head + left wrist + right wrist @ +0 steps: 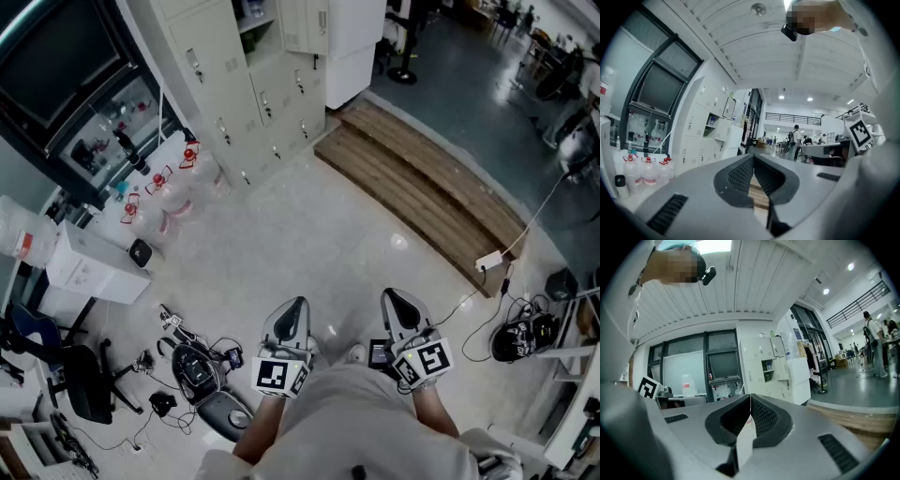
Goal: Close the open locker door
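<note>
Both grippers are held level and side by side just in front of the person's body. The left gripper (294,309) has its jaws closed tip to tip with nothing between them, and the right gripper (399,300) is closed and empty too. The open locker door (307,23) is well apart from them, across a stretch of pale floor (309,234). It stands swung out at the upper part of the grey locker bank (230,103), beside an open compartment (255,26). A shelf crosses that compartment and something small and bluish sits inside — too small to identify.

Clear jugs with red caps (173,192) are clustered on the floor at the foot of the bank, and a white box (94,264) sits near them. A low wooden platform (422,187) runs along the far side, with a white power strip (489,261) at its end. Tangled cables and a dark bag (199,373) lie just beside the left gripper, with an office chair (82,380) further left. The person's torso hides the rear of both grippers — only the jaws and marker cubes show.
</note>
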